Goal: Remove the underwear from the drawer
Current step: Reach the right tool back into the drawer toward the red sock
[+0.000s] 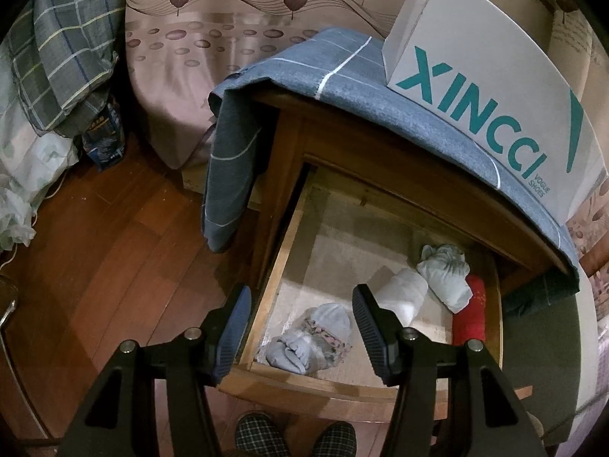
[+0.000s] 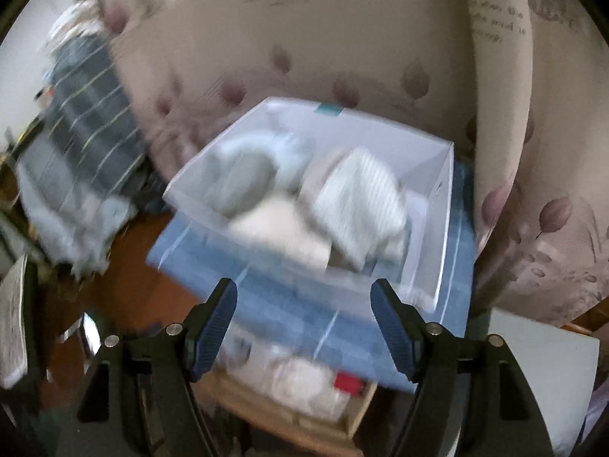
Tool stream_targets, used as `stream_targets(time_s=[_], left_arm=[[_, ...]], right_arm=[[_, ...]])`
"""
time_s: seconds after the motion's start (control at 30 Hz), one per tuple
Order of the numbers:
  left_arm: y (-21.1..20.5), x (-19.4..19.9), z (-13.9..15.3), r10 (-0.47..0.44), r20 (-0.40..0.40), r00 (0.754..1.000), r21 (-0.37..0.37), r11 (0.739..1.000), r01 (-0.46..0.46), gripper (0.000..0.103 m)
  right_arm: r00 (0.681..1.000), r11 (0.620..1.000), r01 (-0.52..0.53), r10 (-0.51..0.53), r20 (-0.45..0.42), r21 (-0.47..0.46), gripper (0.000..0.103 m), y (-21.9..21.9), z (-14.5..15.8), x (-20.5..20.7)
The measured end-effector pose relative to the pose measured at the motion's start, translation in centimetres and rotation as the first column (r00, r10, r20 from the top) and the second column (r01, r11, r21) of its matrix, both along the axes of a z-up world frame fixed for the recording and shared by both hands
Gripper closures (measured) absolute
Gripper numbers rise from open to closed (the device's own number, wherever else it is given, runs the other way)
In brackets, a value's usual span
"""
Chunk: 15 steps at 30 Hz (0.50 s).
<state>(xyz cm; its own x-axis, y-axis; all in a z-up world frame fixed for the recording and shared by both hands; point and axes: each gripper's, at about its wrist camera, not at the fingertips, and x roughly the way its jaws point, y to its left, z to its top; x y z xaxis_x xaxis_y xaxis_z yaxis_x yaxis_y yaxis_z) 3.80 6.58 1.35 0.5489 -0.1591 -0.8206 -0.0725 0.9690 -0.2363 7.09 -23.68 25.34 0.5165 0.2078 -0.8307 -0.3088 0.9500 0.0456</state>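
Rolled underwear (image 1: 443,276) lies in the open wooden drawer (image 1: 266,266): a pale bundle by a white roll (image 1: 403,297) and a red roll (image 1: 470,314), with a grey floral bundle (image 1: 316,337) near the front. More bundles (image 2: 357,205) sit in the white shoebox (image 2: 443,190) on the blue cloth (image 1: 342,72) covering the cabinet. The left gripper (image 1: 300,327) hangs open over the drawer, empty. The right gripper (image 2: 302,327), blurred, stands open and empty before the box.

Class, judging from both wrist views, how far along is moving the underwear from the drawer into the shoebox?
Done: several rolled pieces lie in the white shoebox. In hand: nothing; the right tongs and left tongs are open and empty. Left: four bundles in the open drawer, including a red roll.
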Motion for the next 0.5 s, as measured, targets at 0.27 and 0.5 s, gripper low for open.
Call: stream_targets(time_s=[0.27,0.5], left_arm=[[0.1,0.0,0.0,0.004,0.002,1.0,-0.002,1.0,-0.004,0.046],[0.2,0.0,0.0,0.007,0.001,1.0,-0.006,1.0,-0.007,0.046]], right_arm=[[0.976,0.983,-0.137,0.114,-0.183,-0.119,0.033,0.6,-8.6,-4.8],[0.944,0.974,-0.146,0.084,-0.319,-0.174,0.033,0.8,-17.1,-3.8]])
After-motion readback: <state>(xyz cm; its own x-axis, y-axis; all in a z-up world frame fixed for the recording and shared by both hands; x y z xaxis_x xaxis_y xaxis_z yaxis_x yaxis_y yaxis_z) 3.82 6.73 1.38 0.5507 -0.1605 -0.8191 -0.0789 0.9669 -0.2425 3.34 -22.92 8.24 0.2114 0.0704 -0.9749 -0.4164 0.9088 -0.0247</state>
